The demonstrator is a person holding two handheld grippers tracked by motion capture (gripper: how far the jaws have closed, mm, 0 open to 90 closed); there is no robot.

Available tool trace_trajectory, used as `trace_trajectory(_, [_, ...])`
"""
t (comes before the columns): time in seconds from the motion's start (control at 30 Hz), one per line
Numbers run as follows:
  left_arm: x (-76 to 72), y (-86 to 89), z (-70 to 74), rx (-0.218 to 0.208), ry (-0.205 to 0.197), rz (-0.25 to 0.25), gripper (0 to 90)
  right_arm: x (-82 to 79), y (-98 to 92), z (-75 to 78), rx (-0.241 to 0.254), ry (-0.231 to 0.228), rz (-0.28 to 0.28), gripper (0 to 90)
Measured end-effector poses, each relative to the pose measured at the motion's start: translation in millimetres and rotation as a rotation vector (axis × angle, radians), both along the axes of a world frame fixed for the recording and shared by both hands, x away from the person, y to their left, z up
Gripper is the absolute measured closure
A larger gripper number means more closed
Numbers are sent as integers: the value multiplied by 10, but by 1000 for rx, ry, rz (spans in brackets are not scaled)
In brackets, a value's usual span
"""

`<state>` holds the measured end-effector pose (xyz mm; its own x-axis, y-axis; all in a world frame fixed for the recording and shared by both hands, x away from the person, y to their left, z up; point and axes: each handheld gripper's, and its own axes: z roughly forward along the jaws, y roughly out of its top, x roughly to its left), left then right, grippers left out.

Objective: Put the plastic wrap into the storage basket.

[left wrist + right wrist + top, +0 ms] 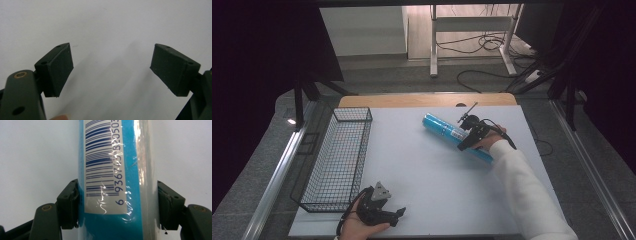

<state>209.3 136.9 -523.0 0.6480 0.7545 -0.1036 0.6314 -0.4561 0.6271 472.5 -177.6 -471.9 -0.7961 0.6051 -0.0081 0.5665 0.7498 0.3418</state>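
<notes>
- The right claw (117,205) pinches the long blue plastic-wrapped tube (455,135) lying on the white counter (412,170); the glossy film could let it slip.
- The left claw (112,70) is spread and empty near the black wire basket (337,160).

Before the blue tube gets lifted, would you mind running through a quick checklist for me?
1. Right gripper jaws on both sides of the blue tube: ok.
2. Grip firm enough to lift: cannot tell.
3. Tube lying flat on the white table: ok.
4. Left gripper open, holding nothing: ok.
5. Left gripper well apart from the tube: ok.
6. Wire basket at the table's left with nothing inside: ok.
</notes>
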Motion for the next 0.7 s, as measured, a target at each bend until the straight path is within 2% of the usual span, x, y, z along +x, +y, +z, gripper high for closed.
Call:
trace_trajectory(0.03, [2,-2,-1,1,1,0,179,0,0,0,0,0,0,326])
trace_trajectory(0.1, [4,-9,-5,2,2,0,179,-36,-68,45,46,-2,-23,326])
trace_trajectory(0.13, [4,-9,-5,2,2,0,179,-36,-68,45,46,-2,-23,326])
trace_trajectory(0.2, [5,-12,-7,1,3,0,179,-98,-109,94,83,-6,-40,326])
trace_trajectory(0.27, [6,-13,-6,2,3,-1,179,-124,-122,112,91,-4,-46,326])
trace_trajectory(0.37, [5,-19,-3,-2,3,0,179,-256,-158,164,157,2,-73,326])
trace_trajectory(0.47, [7,-19,-1,-5,3,3,179,-388,-173,191,185,-3,-66,326])
trace_trajectory(0.53, [12,-19,0,-4,4,3,179,-419,-178,198,191,-2,-65,326])
trace_trajectory(0.57, [13,-22,2,-8,4,4,178,-508,-195,220,212,1,-62,326])
trace_trajectory(0.6, [13,-22,2,-8,4,4,178,-508,-195,220,212,1,-62,326])
trace_trajectory(0.7, [18,-27,15,-21,0,11,178,-670,-221,255,248,12,-62,326])
